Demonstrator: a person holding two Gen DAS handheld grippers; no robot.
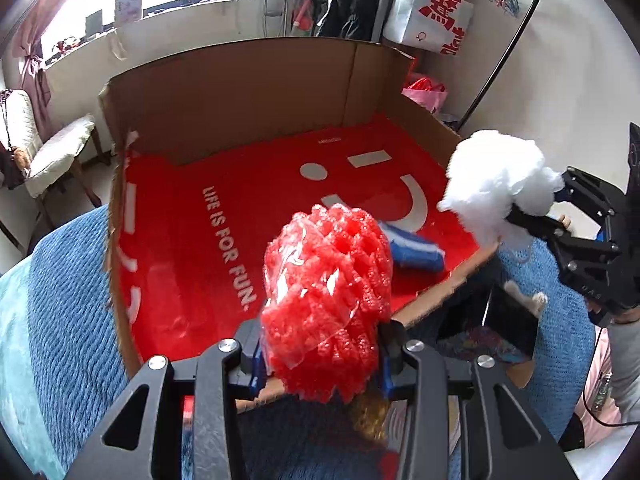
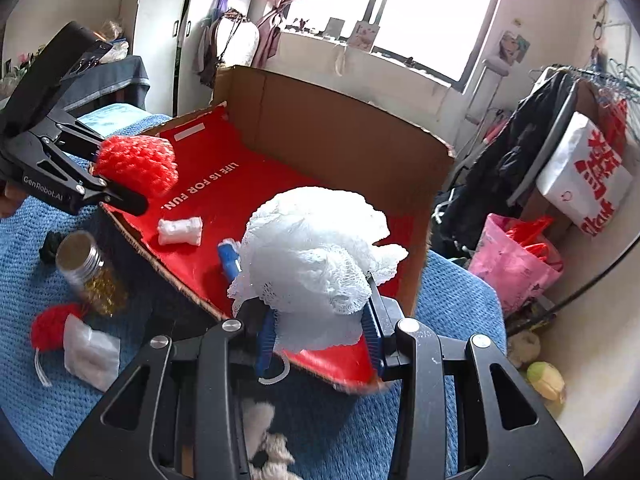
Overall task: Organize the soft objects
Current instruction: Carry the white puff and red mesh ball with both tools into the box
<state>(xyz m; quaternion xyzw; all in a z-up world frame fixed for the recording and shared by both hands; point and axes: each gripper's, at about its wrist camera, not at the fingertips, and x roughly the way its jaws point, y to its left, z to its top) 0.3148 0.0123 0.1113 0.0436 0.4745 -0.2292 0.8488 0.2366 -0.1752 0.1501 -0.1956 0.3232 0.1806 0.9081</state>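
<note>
My left gripper (image 1: 320, 356) is shut on a red foam mesh ball (image 1: 326, 300) and holds it over the near edge of the cardboard box (image 1: 256, 92) with a red printed floor. It also shows in the right wrist view (image 2: 138, 164). My right gripper (image 2: 320, 332) is shut on a white mesh bath puff (image 2: 316, 256) above the box's right edge; the puff shows in the left wrist view (image 1: 496, 184) too. A blue and white soft item (image 1: 416, 250) and a small white foam piece (image 2: 180, 232) lie in the box.
The box sits on a blue knitted blanket (image 2: 452, 320). Beside it lie a glass jar with gold contents (image 2: 86, 268), a red yarn ball (image 2: 50, 326), a white pouch (image 2: 92, 354) and a cream plush (image 2: 264, 440). A pink bag (image 2: 516, 264) stands at right.
</note>
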